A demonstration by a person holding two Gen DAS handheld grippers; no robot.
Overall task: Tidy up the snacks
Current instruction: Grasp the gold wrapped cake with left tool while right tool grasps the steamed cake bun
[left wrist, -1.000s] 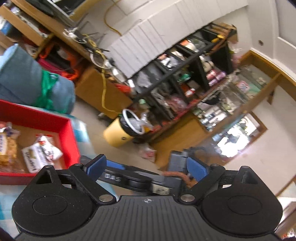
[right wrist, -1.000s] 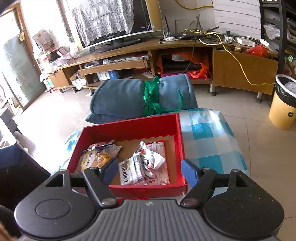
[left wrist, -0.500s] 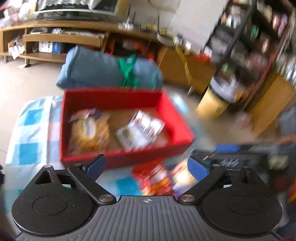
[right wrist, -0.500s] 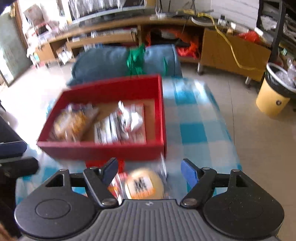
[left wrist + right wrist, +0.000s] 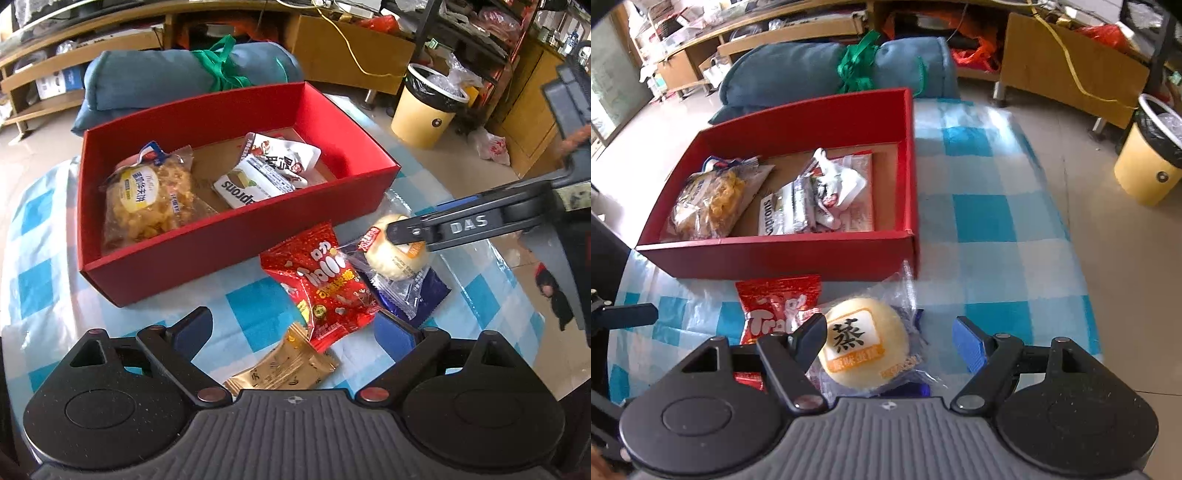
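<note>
A red box (image 5: 236, 236) (image 5: 783, 254) on the blue-checked cloth holds a yellow snack bag (image 5: 147, 195) (image 5: 709, 203) and white packets (image 5: 266, 173) (image 5: 812, 203). In front of it lie a red candy bag (image 5: 325, 280) (image 5: 775, 306), a wrapped round yellow cake (image 5: 395, 254) (image 5: 864, 343) on a dark blue packet (image 5: 421, 295), and a gold packet (image 5: 284, 365). My right gripper (image 5: 890, 336) is open around the cake; one finger (image 5: 443, 229) shows over it in the left wrist view. My left gripper (image 5: 295, 328) is open above the gold packet.
A rolled blue cushion with a green tie (image 5: 192, 74) (image 5: 842, 70) lies behind the box. A yellow bin (image 5: 428, 107) (image 5: 1148, 166) stands on the floor to the right. Wooden cabinets (image 5: 1071, 66) and shelves line the back.
Both grippers have swung down toward the table front. The loose snacks before the box have come into view, and the right gripper now straddles the cake.
</note>
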